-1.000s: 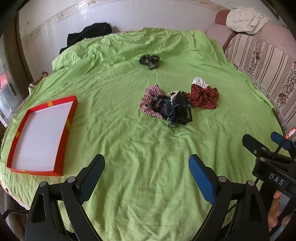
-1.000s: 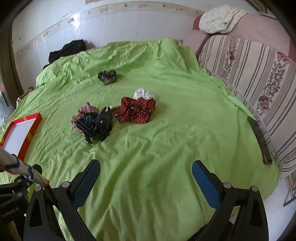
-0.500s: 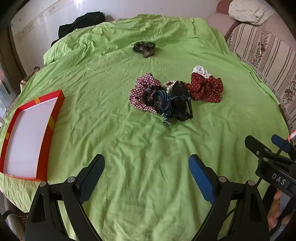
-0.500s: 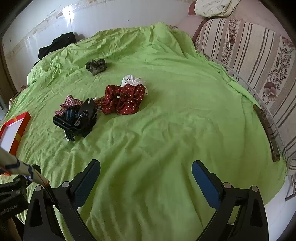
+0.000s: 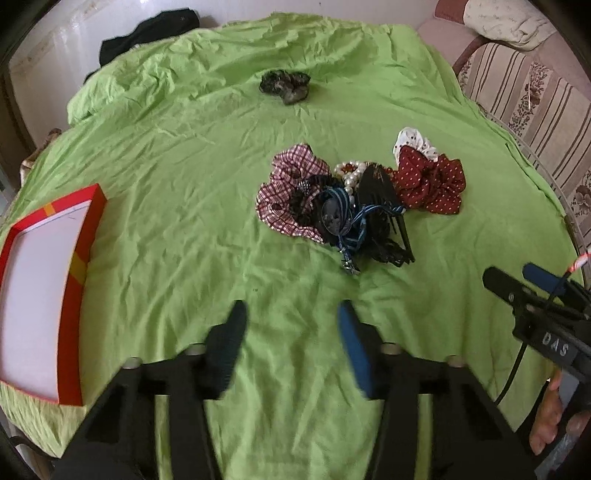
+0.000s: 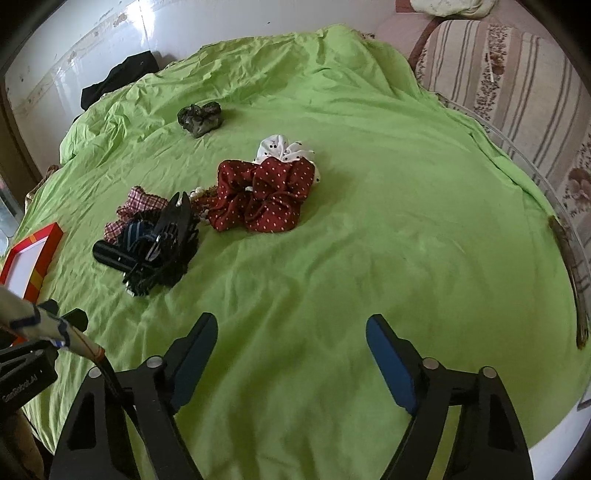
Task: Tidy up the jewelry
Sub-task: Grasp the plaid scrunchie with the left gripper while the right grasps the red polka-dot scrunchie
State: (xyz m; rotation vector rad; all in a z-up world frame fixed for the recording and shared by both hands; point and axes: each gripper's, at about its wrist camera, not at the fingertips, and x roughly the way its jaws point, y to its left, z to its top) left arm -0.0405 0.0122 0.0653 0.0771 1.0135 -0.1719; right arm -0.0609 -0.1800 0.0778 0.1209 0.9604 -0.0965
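Nearest, the left claw [image 5: 291, 314] hangs over bare green sheet [image 5: 184, 221] close to the near edge of the bed; its jaws are closing with nothing between them, so it is released. The right claw [image 6: 291, 332] is likewise released, jaws closing on nothing, above an open stretch of sheet. From the left wrist view the right claw appears near the bed's right edge, with part of a hand [image 5: 550, 413] below it.

At the left edge lies a red box lid [image 5: 70, 314] with a white interior, its near corner at the bed's edge. A wide clear strip of sheet separates it from the jewelry pile.

The pile sits around the bed's centre: a black hair claw clip [image 5: 380, 206], a blue-striped band [image 5: 347, 214], a checked scrunchie [image 5: 291, 177] and a pearl bracelet [image 5: 351, 173], all touching. Just to the right, a red dotted scrunchie [image 6: 262, 195] lies against a white scrunchie [image 6: 280, 147].

Farther in, well apart, a dark scrunchie [image 6: 199, 116] lies alone. The right half of the sheet is open up to the edge, where a striped sofa [image 6: 517, 92] adjoins. A black garment [image 5: 147, 29] lies at the far left corner.
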